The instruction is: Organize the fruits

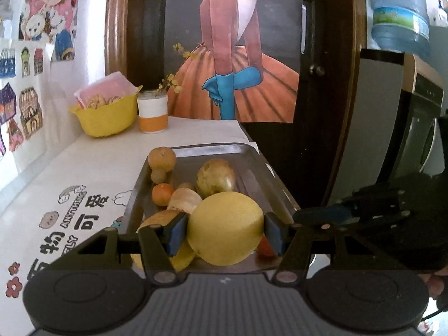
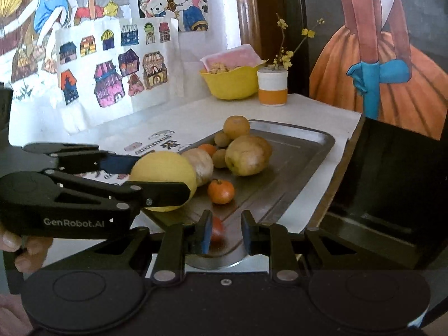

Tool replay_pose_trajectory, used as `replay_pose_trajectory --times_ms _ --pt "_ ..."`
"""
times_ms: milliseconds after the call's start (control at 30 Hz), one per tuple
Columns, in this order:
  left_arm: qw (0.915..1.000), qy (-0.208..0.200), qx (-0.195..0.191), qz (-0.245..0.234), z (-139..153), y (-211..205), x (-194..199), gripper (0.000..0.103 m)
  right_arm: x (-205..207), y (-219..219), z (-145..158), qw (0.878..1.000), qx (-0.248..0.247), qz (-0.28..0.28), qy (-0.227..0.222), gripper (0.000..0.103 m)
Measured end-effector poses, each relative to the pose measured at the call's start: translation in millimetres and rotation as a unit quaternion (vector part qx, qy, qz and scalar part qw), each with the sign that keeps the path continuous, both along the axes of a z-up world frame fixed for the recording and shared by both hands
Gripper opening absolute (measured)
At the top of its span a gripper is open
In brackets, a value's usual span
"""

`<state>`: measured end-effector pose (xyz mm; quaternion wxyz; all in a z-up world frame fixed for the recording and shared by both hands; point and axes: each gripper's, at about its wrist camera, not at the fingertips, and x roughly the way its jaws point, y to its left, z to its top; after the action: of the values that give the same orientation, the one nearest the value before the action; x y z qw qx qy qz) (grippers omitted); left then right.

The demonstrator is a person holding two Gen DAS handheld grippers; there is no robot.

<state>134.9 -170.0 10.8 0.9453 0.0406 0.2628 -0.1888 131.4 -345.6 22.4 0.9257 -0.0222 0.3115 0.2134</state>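
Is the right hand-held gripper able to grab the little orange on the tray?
Probably yes. The right hand-held gripper is open and empty, and the small orange sits just ahead on the tray with bare metal between them.

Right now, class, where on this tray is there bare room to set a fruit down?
Bare: the tray's far right side, between the big brownish fruit and the rim. Crowded: the left side, where the fruits cluster around the small orange.

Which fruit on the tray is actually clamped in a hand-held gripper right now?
The big yellow fruit, pinched between the left hand-held gripper pads. The other fruit, such as the small orange, lies loose on the metal tray.
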Motion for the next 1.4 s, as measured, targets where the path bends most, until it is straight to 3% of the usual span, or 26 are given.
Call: replay_pose_trajectory --times_ms 400,567,1100,1400 --pt "0.9992 0.035 -0.012 0.018 -4.2 9.3 8.9 0.064 -9.6 1.7 -4.7 1.000 -0.010 -0.022 -0.012 0.032" --pt "0.9983 0.044 -0.018 0.032 -4.7 17.2 9.8 0.065 -14.6 3.0 -4.2 0.999 -0.011 -0.034 -0.021 0.042" --pt "0.9968 0.011 -0.066 0.043 19.1 47.4 -20.0 0.101 -55.4 18.0 14.2 0.995 0.002 -0.082 -0.051 0.078" --pt "0.9946 -0.005 -0.068 0.078 29.1 89.0 -50.8 0.102 -88.8 40.6 30.3 0.993 0.019 -0.091 -0.066 0.097"
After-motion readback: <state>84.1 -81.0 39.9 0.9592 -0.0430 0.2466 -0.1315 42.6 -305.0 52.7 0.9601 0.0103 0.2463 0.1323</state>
